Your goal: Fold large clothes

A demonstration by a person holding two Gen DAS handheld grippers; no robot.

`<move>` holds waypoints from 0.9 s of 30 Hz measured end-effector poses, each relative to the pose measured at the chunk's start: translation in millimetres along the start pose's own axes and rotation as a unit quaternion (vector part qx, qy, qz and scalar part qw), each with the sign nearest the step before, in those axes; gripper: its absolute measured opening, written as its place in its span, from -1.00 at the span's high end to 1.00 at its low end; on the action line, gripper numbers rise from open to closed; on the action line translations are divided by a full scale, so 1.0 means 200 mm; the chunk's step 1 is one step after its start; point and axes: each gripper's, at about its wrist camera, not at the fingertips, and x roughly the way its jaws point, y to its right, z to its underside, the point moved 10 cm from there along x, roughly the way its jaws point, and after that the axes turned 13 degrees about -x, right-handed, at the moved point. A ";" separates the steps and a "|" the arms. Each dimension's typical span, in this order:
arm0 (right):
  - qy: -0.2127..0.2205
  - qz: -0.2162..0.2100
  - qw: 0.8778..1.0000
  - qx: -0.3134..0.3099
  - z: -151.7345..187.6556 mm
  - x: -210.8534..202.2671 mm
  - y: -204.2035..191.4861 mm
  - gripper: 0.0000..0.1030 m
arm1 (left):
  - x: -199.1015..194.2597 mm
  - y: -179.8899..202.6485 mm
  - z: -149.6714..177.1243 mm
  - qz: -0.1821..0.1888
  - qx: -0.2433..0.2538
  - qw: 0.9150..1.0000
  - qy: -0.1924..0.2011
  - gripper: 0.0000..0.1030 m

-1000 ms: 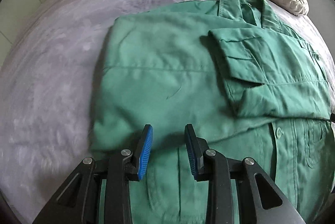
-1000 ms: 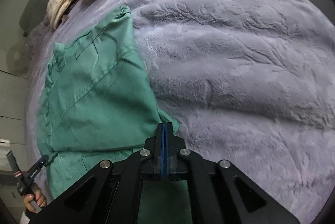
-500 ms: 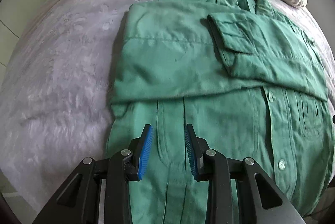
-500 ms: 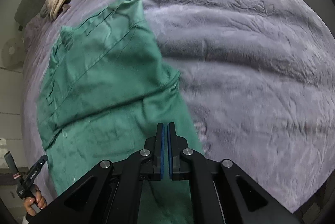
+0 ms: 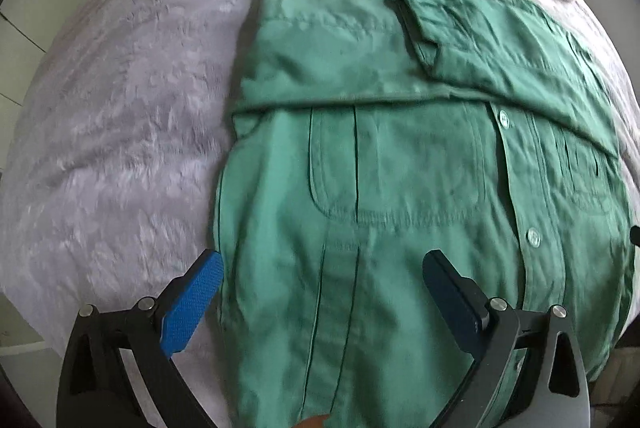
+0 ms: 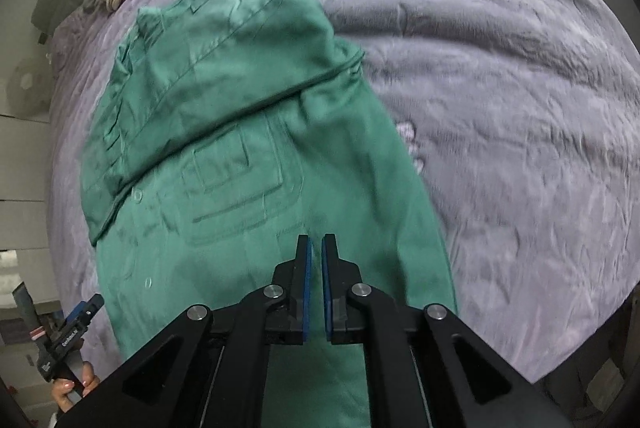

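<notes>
left gripper (image 5: 322, 278) just opened wide, empty, over shirt (image 5: 400, 167)

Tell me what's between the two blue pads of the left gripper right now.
Nothing is clamped: the left gripper has just opened wide, and in the left wrist view only the lower front of the green button-up shirt lies flat beneath the gap.

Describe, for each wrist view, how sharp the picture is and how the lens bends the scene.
Left wrist view: soft motion blur on the green shirt, sharper on the left gripper; the purple bedspread bulges into a dome. Right wrist view: blur smears the shirt's right edge, the right gripper stays crisp; dark corners ring both views.
</notes>
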 end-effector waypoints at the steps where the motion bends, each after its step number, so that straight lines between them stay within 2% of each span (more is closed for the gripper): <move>1: -0.001 -0.001 1.000 -0.002 0.01 0.00 -0.01 0.79 | 0.00 -0.01 0.02 -0.002 0.001 1.000 -0.004 -0.94; 3: -0.003 -0.004 1.000 -0.010 0.03 -0.02 -0.04 0.46 | -0.01 -0.02 0.05 -0.003 0.002 1.000 -0.008 -0.94; 4: -0.002 -0.002 1.000 -0.013 0.04 -0.03 -0.05 0.06 | -0.01 -0.03 0.06 -0.003 0.002 1.000 -0.010 -0.94; 5: 0.000 0.000 1.000 -0.016 0.05 -0.05 -0.06 -0.23 | -0.02 -0.03 0.08 -0.003 0.002 1.000 -0.011 -0.95; 13: -0.005 -0.009 0.999 -0.032 0.11 -0.07 -0.13 -0.28 | -0.03 -0.09 0.16 -0.014 0.010 1.000 -0.024 -0.95; 16: 0.001 -0.018 0.999 -0.039 0.12 -0.08 -0.17 -0.57 | -0.03 -0.09 0.19 -0.014 0.016 0.999 -0.026 -0.95; 21: 0.002 -0.026 0.999 -0.043 0.16 -0.08 -0.21 -0.62 | -0.04 -0.08 0.23 -0.014 0.019 0.999 -0.030 -0.95; 22: 0.001 -0.028 0.999 -0.042 0.16 -0.08 -0.21 -0.75 | -0.04 -0.08 0.23 -0.015 0.021 0.999 -0.030 -0.95; 23: 0.000 -0.033 0.999 -0.040 0.17 -0.07 -0.22 -0.98 | -0.04 -0.08 0.23 -0.015 0.024 0.999 -0.029 -0.95; 27: -0.006 -0.044 0.998 -0.034 0.20 -0.06 -0.23 -1.00 | -0.04 -0.08 0.24 -0.020 0.028 0.999 -0.029 -0.95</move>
